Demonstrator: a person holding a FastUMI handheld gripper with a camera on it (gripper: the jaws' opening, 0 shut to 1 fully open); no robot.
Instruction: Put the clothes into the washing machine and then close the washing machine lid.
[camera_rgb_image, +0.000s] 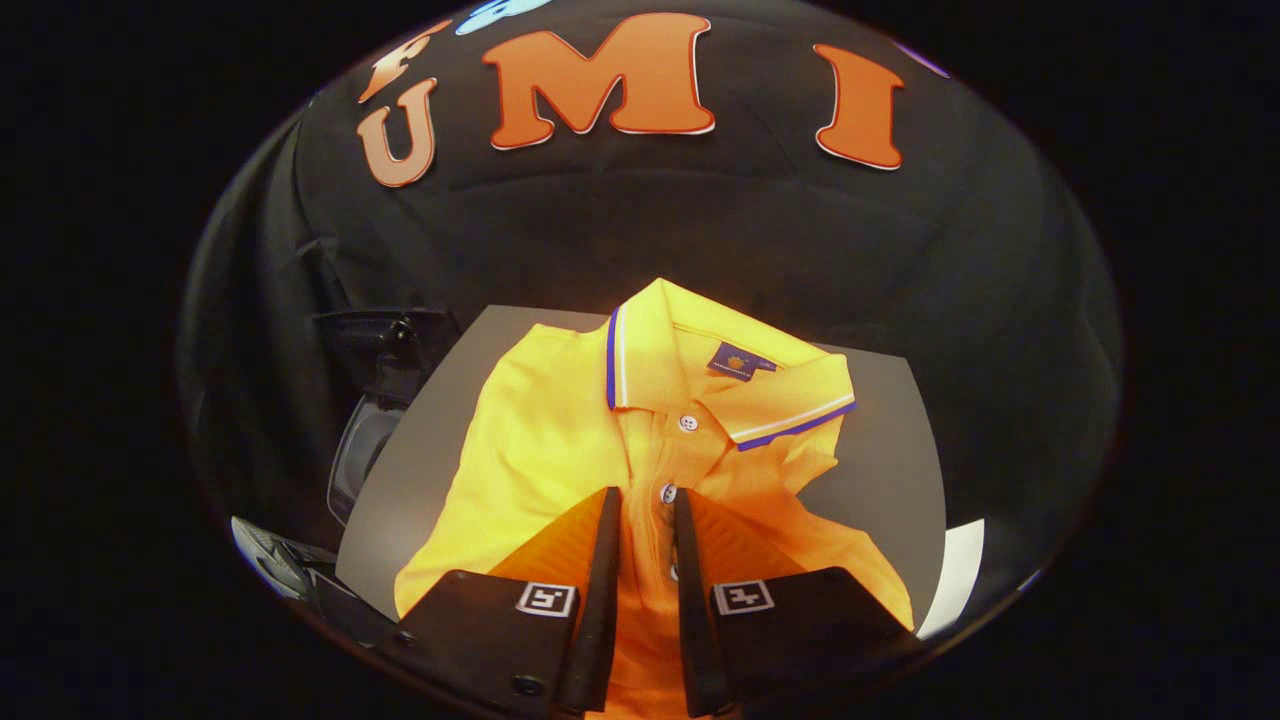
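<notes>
Two fingers (612, 545) sit close together w/ a narrow gap, tips down on the shirt (545, 440) front. Gripper (646, 505) is nearly closed; the button strip runs up thru the gap. Can't tell if both fingers actually pinch the fabric or just rest on it, so grip is unconfirmed.

One button (668, 493) sits right at the fingertips, just inside the gap. A 2nd button (687, 422) is a bit beyond, below the collar (700, 385). Collar has a blue and white stripe along its edge, spread open, w/ a small dark label (740, 360) inside the neck.

Shirt is orange/yellow, lying flat on a grey board (890, 470), collar end pointing away from the fingers. Bare grey shows both sides of the shirt: a strip to the left, a wider patch to the right past the collar tip. Far edge of the board is just beyond the collar; shirt nearly reaches it.

Left of the board, past its edge, a dark machine (385, 350) w/ a curved clear lid (355, 460) stands beside the table, close to the board's left edge. White sheet (955, 575) pokes out at the board's right near corner. Black cloth wall (700, 220) behind everything.
</notes>
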